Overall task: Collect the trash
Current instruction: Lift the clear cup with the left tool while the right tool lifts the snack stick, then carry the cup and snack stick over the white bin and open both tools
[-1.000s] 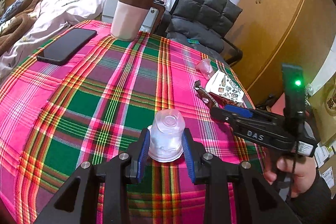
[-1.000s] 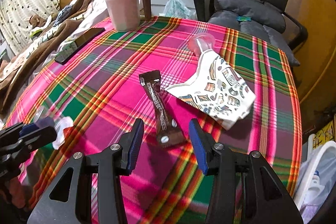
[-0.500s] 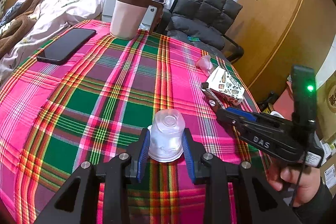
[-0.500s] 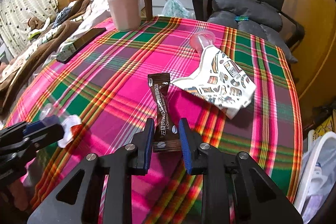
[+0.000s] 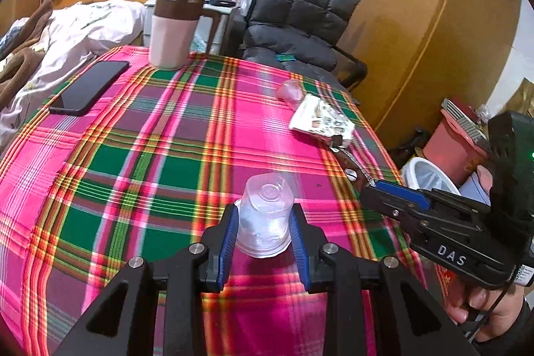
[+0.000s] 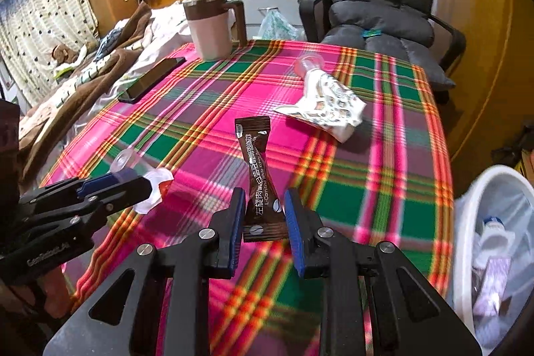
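Note:
My left gripper [image 5: 263, 222] is shut on a clear plastic cup [image 5: 265, 216], held upside down above the plaid tablecloth [image 5: 173, 162]. My right gripper [image 6: 263, 216] is shut on a brown coffee sachet [image 6: 258, 179] and holds it lifted off the table. The sachet also shows in the left wrist view [image 5: 348, 160]. A white patterned wrapper [image 6: 328, 105] and a second clear cup [image 6: 308, 64] lie on the table's far right. A white trash bin [image 6: 484, 249] with a bag liner stands beside the table at the right.
A pink mug with a brown lid [image 5: 172, 32] and a black phone [image 5: 90, 87] sit at the table's far left. A grey chair [image 5: 300, 29] stands behind the table. A bed [image 5: 66, 29] lies at the left, a wooden wardrobe [image 5: 434, 39] at the right.
My right gripper closed on the coffee sachet and lifted it off the table, moving toward the bin side. My left gripper kept holding the cup.

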Motion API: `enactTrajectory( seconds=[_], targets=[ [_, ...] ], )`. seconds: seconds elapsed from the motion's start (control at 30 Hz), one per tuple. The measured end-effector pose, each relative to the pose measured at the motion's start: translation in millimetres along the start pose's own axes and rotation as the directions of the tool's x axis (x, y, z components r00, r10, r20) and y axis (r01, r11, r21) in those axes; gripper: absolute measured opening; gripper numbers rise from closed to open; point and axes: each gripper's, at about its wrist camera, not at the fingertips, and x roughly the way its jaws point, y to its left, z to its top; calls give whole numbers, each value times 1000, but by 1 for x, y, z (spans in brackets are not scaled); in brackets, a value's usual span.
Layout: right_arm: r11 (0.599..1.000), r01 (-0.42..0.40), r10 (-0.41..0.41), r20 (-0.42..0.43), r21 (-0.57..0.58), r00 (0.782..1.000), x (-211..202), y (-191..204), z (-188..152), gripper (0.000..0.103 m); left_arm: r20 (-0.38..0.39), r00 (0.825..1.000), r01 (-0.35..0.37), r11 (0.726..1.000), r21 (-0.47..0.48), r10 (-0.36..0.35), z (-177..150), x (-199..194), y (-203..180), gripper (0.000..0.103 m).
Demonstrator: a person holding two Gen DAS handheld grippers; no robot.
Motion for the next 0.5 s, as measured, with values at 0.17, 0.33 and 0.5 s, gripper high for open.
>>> enactTrajectory(
  seconds=[0.17,0.33,0.5],
  targets=[
    [998,28,-30,27,60,999,-19,-18,-10,27,3,999,36,998,51,-36,2,-6,-31,32],
    [989,69,-77,59,129,995,-42,-41,-23,27,-8,996,88,990,111,-88,6,-3,-69,32],
    [974,115,-134,88,195,987,-62,-67,-34,27,-20,990,142,974,174,-141,10,3,-111,32]
  ],
)
